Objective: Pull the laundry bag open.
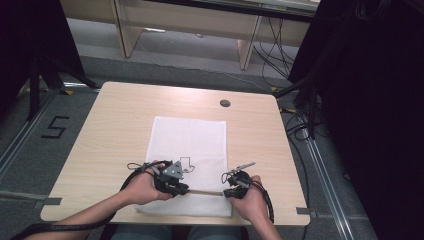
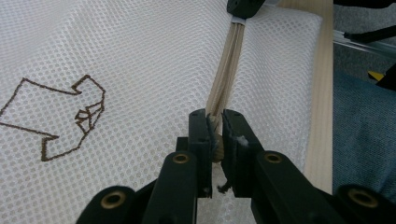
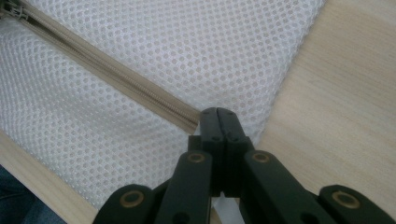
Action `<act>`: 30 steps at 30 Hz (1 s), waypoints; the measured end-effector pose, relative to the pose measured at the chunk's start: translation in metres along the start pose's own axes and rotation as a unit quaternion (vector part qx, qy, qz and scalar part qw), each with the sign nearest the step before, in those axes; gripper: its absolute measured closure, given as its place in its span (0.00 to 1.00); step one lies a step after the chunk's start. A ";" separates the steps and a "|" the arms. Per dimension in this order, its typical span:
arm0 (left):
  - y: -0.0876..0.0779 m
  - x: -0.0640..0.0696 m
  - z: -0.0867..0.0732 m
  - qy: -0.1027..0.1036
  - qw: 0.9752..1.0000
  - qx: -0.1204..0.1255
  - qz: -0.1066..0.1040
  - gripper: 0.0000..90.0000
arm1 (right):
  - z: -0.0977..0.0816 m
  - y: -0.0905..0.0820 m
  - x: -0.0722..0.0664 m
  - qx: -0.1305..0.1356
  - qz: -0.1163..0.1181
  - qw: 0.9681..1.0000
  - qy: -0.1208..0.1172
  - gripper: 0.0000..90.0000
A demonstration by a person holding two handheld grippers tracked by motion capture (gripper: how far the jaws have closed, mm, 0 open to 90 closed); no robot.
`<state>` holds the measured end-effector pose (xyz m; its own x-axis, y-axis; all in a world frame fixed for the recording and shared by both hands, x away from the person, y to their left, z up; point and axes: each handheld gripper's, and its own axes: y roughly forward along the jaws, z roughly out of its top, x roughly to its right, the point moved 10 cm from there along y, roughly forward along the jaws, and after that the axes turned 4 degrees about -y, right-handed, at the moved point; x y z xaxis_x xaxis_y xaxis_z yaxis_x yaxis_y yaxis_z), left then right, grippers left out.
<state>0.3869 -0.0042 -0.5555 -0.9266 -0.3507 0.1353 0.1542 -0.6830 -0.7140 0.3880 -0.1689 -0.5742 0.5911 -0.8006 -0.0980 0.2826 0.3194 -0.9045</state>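
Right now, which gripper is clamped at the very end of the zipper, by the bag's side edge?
The right gripper: its jaws are shut on the zipper end by the mesh bag edge. The left gripper pinches farther along.

White open-weave mesh cloth bag (image 2: 140, 51) with a beige woven zipper tape (image 3: 116, 74), on a matt pale wood-grain counter (image 1: 115, 115); jaws of matt black plastic with brass-coloured rivets.

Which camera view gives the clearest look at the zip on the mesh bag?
The right gripper view: the zip runs long and sharp, teeth visible. The left gripper view shows it foreshortened between the jaws; the high view shows a thin tan line across the mesh bag.
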 end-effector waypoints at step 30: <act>-0.006 -0.001 -0.007 -0.010 1.000 0.002 -0.003 0.91 | 0.000 0.000 0.000 0.000 0.002 1.000 0.000 1.00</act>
<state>0.3848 0.0043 -0.5561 -0.9203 -0.3598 0.1537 0.1500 -0.6873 -0.7107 0.3877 -0.1690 -0.5740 0.5922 -0.7993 -0.1022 0.2799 0.3230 -0.9041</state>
